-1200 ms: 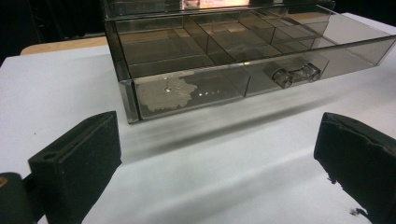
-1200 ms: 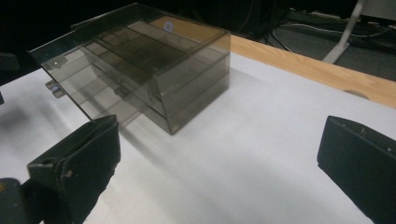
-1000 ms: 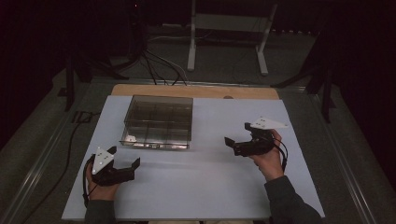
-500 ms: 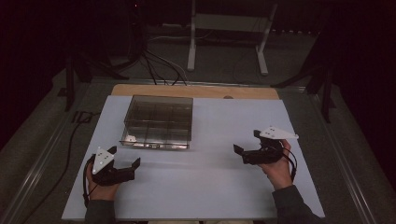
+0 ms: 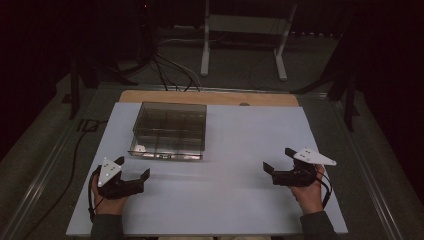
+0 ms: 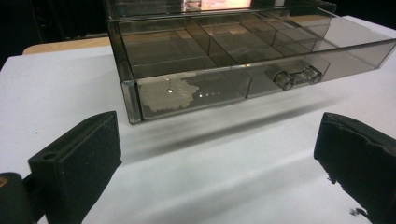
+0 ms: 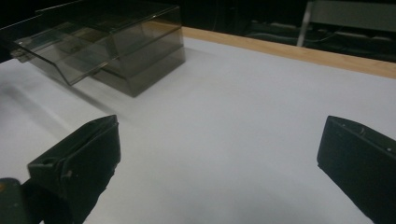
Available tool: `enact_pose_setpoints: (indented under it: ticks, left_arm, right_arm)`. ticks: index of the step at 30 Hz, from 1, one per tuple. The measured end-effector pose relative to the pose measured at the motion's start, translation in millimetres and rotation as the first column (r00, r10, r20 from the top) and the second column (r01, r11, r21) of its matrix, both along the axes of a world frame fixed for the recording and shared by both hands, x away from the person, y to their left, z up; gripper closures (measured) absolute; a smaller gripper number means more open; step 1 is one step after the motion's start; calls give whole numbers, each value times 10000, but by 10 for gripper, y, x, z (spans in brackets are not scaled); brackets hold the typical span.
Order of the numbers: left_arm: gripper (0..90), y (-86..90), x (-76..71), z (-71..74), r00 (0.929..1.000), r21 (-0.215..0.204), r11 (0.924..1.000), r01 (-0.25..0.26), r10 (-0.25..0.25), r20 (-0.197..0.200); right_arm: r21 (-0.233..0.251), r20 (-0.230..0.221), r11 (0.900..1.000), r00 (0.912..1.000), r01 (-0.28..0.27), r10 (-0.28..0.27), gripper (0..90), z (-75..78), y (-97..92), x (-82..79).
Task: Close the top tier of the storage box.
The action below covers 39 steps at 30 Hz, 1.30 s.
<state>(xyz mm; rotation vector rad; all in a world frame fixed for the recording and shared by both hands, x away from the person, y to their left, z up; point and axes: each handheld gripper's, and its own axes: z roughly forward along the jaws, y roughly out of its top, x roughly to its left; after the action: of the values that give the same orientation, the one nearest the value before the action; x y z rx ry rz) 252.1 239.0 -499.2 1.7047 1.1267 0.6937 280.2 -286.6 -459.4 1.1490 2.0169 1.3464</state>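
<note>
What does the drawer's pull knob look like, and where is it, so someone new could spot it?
On the white table, find the smoky clear box left of centre. Its divided drawer is slid out toward the left gripper. The knob is a clear two-post pull on the drawer's front, right of a whitish scuffed patch.

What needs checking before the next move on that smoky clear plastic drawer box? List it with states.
1. Left hand-held gripper open: ok, jaws stand wide apart.
2. Right hand-held gripper open: ok, jaws apart, nothing between them.
3. Smoky clear plastic drawer box sits flat on the white table sheet: ok.
4. Drawer partly pulled out toward the person: ok, its front overhangs the sheet.
5. Clear knob handle on the drawer front unobstructed: ok.
6. Compartments empty: cannot tell, the plastic is dark.
</note>
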Motion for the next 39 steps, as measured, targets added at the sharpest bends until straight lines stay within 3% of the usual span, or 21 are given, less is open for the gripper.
enact_pose_setpoints:
  ticks: [3,8,17,29,39]
  left_arm:
    - [17,7,0,4,10000,-37,10000,-19,19,7]
    - [18,3,-1,17,10000,-89,10000,-6,6,-22]
    - [18,14,-36,90,9999,-226,9997,-24,28,145]
    - [18,-87,-68,210,9995,-149,9998,-101,105,312]
    - [18,-152,-33,287,9999,27,10000,-89,89,74]
  right_arm:
    - [-25,-125,9999,9998,128,-128,0,-98,-49,-54]
    - [-85,40,9997,9997,233,-233,0,-196,-80,-130]
    - [272,375,9990,9986,352,-362,0,-216,-171,-227]
    - [40,537,9998,9984,196,-198,0,-263,-83,-265]
    - [266,575,9987,9973,446,-460,0,-264,-134,-267]
